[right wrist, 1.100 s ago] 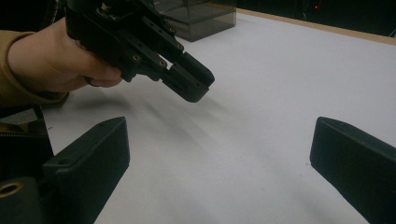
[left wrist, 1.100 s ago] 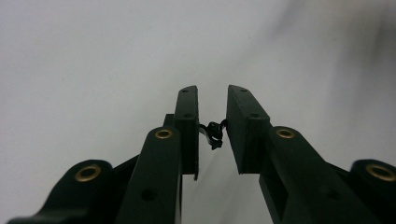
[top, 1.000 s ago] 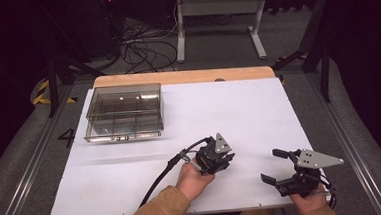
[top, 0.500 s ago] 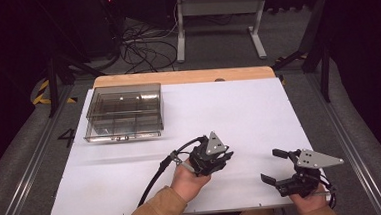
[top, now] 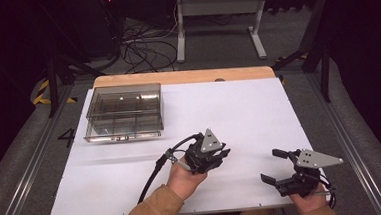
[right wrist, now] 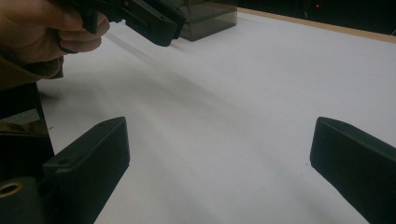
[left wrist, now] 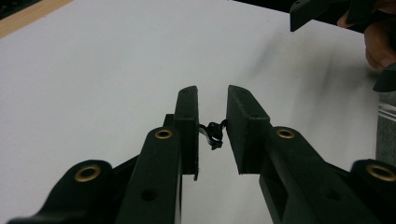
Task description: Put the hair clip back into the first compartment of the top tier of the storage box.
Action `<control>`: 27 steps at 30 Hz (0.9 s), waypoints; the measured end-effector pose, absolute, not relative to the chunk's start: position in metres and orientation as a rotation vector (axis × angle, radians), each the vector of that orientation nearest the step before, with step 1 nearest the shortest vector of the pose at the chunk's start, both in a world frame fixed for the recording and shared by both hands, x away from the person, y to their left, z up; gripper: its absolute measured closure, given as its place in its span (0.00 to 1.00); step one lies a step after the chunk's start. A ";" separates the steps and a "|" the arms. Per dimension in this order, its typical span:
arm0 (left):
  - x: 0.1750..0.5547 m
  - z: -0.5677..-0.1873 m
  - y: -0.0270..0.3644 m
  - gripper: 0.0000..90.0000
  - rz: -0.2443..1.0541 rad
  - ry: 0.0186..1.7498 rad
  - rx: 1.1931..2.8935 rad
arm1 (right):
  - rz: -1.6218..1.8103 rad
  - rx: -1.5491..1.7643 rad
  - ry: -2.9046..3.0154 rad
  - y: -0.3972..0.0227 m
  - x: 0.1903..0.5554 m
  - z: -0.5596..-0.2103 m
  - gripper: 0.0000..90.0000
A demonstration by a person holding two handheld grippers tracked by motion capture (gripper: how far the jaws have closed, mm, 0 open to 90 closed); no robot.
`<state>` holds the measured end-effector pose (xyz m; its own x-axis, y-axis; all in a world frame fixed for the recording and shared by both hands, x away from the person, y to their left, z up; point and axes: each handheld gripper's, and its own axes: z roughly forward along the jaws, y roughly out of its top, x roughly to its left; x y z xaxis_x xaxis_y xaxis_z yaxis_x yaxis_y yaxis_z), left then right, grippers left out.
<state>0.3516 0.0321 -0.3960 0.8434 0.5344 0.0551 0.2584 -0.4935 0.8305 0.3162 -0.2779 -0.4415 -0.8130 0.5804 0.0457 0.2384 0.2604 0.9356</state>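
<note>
Your white table (top: 248,109) carries the smoky clear box (top: 123,113) at its far left, well apart from both hands. Your left gripper (top: 220,154) is raised over the table's middle, jaws drawn close, pinching a tiny black clip (left wrist: 214,134) between the pads, off the surface. Your right gripper (top: 273,165) sits near the front right edge, jaws spread wide, nothing between them. From the right gripper view, your left hand (right wrist: 49,23) is up at top left, the box behind it.
</note>
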 end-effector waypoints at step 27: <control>0.349 -0.347 0.093 0.83 0.517 0.621 2.112 | 1.582 0.722 2.257 -0.269 0.325 -0.441 0.06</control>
<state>0.3488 0.0926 -0.3469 0.7911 0.5961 0.1375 0.2439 -0.5135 0.8227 0.3249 -0.2694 -0.4413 -0.8321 0.5526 0.0471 0.2328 0.2710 0.9340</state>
